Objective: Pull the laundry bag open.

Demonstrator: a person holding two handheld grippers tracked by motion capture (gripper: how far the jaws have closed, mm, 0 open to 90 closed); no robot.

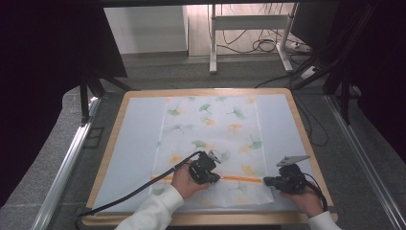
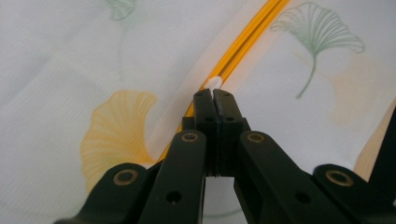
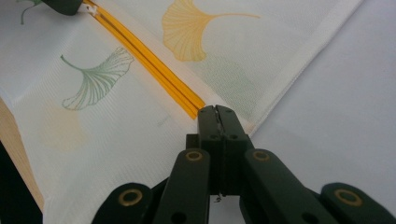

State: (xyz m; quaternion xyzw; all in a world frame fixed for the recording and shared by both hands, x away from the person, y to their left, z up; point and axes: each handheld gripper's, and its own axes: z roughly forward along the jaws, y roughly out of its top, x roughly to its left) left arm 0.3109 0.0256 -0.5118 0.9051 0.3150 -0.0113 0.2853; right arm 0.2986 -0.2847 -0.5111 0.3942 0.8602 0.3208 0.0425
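The left gripper [image 2: 215, 95] has its jaws pressed together on the small white zipper pull [image 2: 215, 84], partway along the orange zipper [image 2: 247, 39]. The right gripper [image 3: 217, 112] is clamped on the cloth at the zipper's end, just inside the right hem of the cover [image 3: 299, 65].

From above, the left gripper [image 1: 216, 178] and right gripper [image 1: 266, 181] sit apart on the same orange line [image 1: 239, 179], which runs across the near part of the leaf-printed cover [image 1: 210, 129]. The cover lies flat in the middle of a pale sheet [image 1: 136, 139] on a wooden-edged table [image 1: 112, 139].

Bare sheet lies open on either side of the cover, and most of the cover stretches away toward the far edge. The near edge of the table is close behind both hands. The right gripper is near the table's right rim [image 1: 313, 158].
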